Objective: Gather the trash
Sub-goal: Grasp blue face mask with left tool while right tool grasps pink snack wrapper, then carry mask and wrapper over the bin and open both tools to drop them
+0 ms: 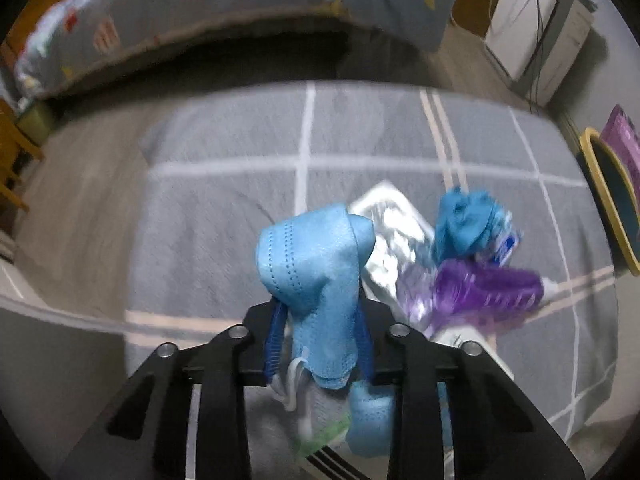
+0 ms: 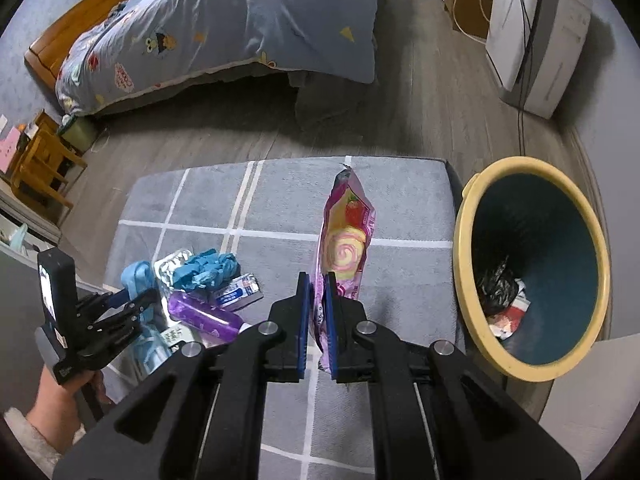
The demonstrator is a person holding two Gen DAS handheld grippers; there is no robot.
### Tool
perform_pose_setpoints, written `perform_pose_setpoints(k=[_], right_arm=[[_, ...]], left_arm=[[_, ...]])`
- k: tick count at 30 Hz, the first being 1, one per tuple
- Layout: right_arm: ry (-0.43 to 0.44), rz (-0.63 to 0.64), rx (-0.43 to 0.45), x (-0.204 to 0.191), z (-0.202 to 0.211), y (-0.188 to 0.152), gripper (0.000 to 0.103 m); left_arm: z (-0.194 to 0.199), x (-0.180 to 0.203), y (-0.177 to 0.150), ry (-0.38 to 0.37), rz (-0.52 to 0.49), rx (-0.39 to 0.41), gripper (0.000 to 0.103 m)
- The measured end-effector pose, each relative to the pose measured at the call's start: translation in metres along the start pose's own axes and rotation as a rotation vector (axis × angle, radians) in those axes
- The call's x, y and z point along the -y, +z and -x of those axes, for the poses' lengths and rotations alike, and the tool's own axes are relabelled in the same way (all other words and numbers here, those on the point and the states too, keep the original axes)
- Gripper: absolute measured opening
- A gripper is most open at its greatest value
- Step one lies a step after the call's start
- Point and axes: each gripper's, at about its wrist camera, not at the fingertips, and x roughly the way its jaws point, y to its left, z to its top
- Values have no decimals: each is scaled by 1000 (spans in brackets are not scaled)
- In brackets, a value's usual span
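My left gripper (image 1: 320,336) is shut on a light blue face mask (image 1: 312,264) and holds it above the grey checked rug (image 1: 224,216). It also shows at the left of the right wrist view (image 2: 132,300), over the trash pile. My right gripper (image 2: 316,308) is shut on a pink snack wrapper (image 2: 346,240) that stands upright, left of the yellow-rimmed bin (image 2: 464,240). On the rug lie a crumpled blue glove (image 1: 464,220), a purple wrapper (image 1: 488,288), a silver blister pack (image 1: 388,220) and a small blue-white packet (image 2: 236,292).
The bin holds black and red-white trash (image 2: 504,300). A bed with a patterned blue quilt (image 2: 240,20) stands beyond the rug. A white appliance with cables (image 2: 532,40) is at the far right. A wooden stool (image 2: 36,160) is at the left.
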Motion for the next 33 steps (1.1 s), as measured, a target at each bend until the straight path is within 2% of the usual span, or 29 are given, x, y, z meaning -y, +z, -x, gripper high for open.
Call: perform_pose_setpoints(k=[1,4,6,9,14,23,27,33], right_arm=[[3,-1,7,0,4,0,7],[11,-4,28,1,16,-2,7],[15,-9,43,2,24,-2,7],[19,-18,73,6,38,-5,7],[11,-34,108,17,53,-9,7],[-4,-92,160,59,74,-14,7],[-28,-113,169,85,78,-17,7],[-71,-148,179,127,82,-21,7]], left_arm=[[12,2,3,2,-6,56,29],[42,10,13,1,-25,159,29],[64,16,18,-46,-16,217,29],[92,27,27,-104,-19,274,29],[129,61,34,-130,-115,334,29],[160,127,39,-230,-201,378,29],[161,158,38,-245,-251,383,29],[146,202,44,-289,-297,344,29]])
